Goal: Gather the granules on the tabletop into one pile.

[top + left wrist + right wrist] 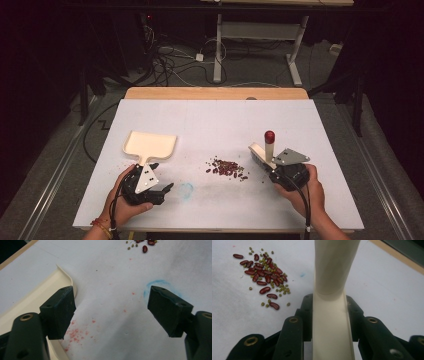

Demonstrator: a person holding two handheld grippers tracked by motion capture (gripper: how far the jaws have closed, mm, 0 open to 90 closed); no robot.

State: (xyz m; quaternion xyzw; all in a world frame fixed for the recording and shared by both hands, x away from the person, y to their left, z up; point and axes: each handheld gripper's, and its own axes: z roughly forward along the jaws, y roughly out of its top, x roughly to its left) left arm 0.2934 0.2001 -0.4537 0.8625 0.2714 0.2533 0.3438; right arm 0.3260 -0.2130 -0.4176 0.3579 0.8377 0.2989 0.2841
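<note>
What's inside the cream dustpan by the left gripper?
Nothing visible: the dustpan tray looks bare in the high view, and the beans lie loose on the table. In the left gripper view, one of the fingers hides part of the pan's edge.

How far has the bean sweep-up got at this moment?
Early stage. Done: the right gripper is clamped on the brush handle. In hand: the left gripper, jaws open, sits by the handle of the cream dustpan without gripping it. Left: the beans lie in a loose pile on the table, none in the pan, so picking up the pan and sweeping remain.
</note>
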